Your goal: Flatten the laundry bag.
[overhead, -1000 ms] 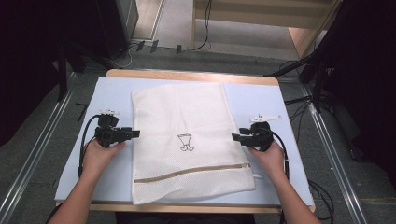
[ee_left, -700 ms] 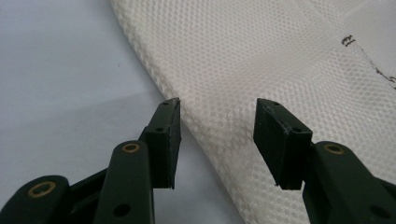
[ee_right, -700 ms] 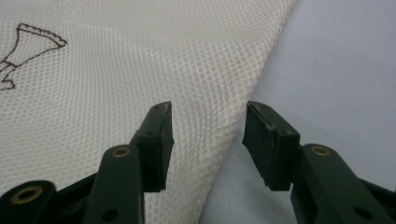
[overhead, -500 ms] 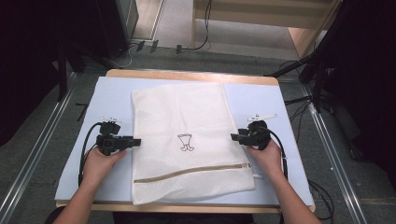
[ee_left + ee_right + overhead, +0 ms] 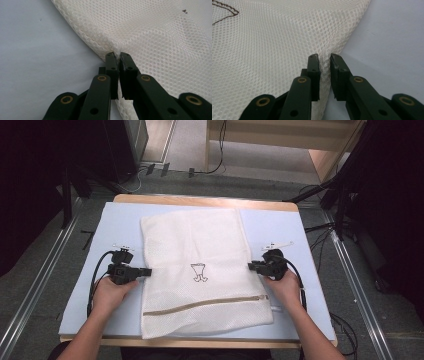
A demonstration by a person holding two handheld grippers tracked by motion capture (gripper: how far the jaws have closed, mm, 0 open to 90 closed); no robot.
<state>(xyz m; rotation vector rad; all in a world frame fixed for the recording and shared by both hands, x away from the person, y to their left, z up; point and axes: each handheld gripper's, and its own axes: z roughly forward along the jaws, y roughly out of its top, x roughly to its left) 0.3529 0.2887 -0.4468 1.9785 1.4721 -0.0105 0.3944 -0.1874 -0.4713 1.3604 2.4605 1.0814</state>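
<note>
Two grippers pinch one white mesh laundry bag (image 5: 200, 270) at its opposite side edges. The bag lies flat in the middle of a pale blue mat (image 5: 285, 225) on a wooden table (image 5: 200, 200), with its long axis running from the person's edge of the table toward the far edge. A tan zipper (image 5: 200, 304) crosses it near the close end, slanting slightly, and a small dark printed figure (image 5: 199, 272) sits near its centre.

The left gripper (image 5: 117, 56) has just been closing; its jaws are pressed together on a pucker of the bag's left hem. The right gripper (image 5: 323, 58) has also just been closing and nips the right hem, a narrow slit remaining between its jaws with mesh bunched in it.

The bag's close corners slightly overhang the mat's edge. In the gripper views the bag is cut off on all sides, and the print is too small to identify.
</note>
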